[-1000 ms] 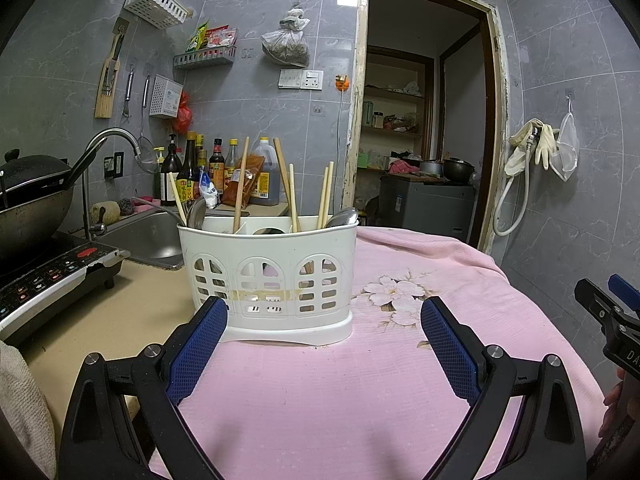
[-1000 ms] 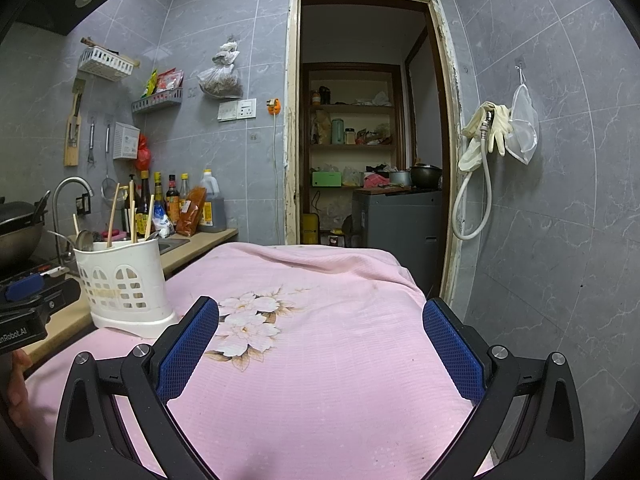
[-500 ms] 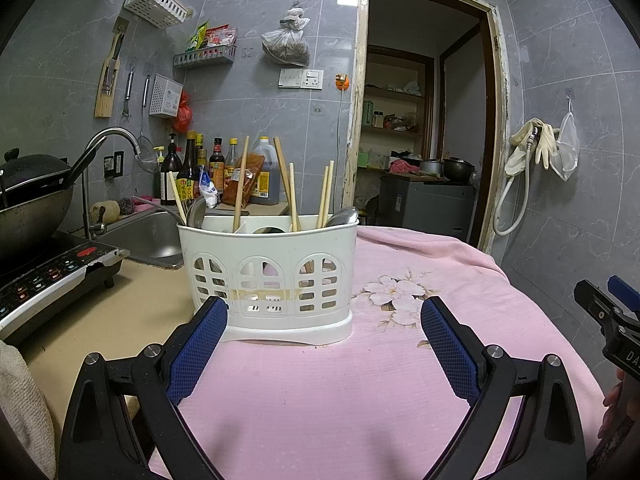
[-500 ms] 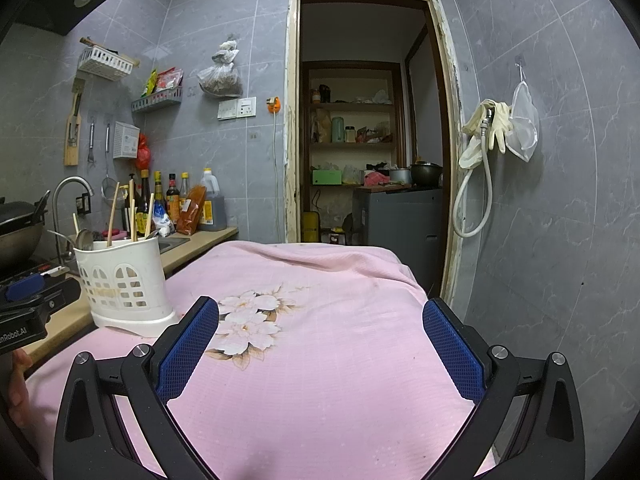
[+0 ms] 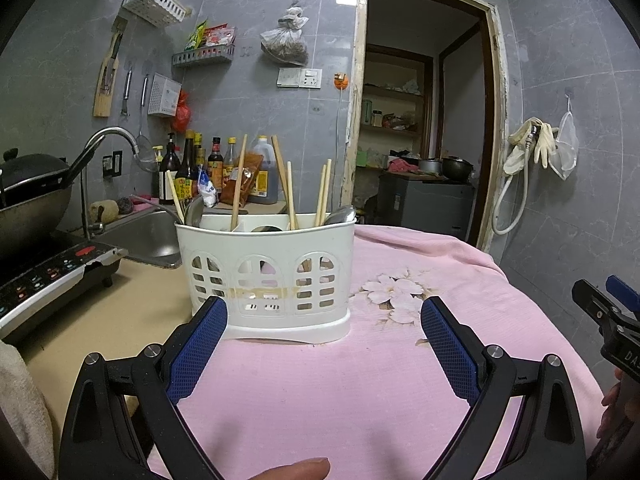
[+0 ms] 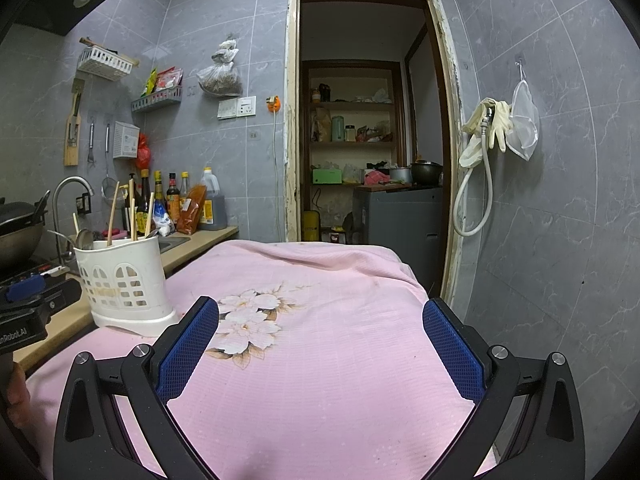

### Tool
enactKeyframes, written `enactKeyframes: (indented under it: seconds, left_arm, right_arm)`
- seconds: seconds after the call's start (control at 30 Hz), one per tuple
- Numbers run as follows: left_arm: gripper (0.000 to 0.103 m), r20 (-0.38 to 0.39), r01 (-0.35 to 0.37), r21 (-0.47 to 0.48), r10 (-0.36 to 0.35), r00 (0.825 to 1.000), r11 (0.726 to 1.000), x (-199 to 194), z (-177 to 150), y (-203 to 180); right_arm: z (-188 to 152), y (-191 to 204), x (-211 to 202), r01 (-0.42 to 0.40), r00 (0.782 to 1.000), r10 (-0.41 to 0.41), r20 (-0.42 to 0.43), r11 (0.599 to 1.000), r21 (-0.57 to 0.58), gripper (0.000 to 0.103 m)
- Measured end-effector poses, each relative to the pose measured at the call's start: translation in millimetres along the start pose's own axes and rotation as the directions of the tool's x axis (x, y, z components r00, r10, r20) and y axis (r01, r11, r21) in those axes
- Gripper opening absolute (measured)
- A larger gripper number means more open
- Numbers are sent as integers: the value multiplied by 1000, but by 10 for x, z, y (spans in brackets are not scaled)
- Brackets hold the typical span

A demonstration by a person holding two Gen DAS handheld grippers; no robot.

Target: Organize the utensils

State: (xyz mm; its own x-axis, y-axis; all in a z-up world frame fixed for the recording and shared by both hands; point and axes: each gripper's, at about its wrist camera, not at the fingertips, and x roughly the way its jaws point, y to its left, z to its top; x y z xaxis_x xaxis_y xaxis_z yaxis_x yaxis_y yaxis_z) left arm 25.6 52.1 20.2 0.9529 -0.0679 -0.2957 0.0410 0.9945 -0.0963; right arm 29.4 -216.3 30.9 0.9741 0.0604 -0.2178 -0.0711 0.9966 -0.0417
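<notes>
Two things matter here, and the bigger comes first: a pink flowered cloth [image 6: 320, 360] covers the table, bare of loose cutlery. At its left edge, where it meets the beige counter [image 5: 100, 320], stands the white utensil caddy [image 5: 266, 276], upright, with chopsticks [image 5: 239, 184] and spoons [image 5: 340, 214] poking from its compartments. The left gripper [image 5: 324, 314] faces the caddy, jaws spread wide, holding nothing; the right gripper [image 6: 320, 316] hangs over the cloth's middle, equally spread and empty. Sorting probably means regrouping what sits mixed inside. I would steady the caddy's wall with one tool and pinch a single chopstick high on its shaft, lifting straight up.
</notes>
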Motion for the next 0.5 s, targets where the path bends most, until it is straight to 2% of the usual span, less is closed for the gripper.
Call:
enactKeyframes:
  seconds: [0.5]
  left_arm:
    - [95,0,-9,-6,9,1000,1000,5,-1,-23]
  right_arm:
    - [-34,56,-15,-3,1000,3,-7,1000,0,103]
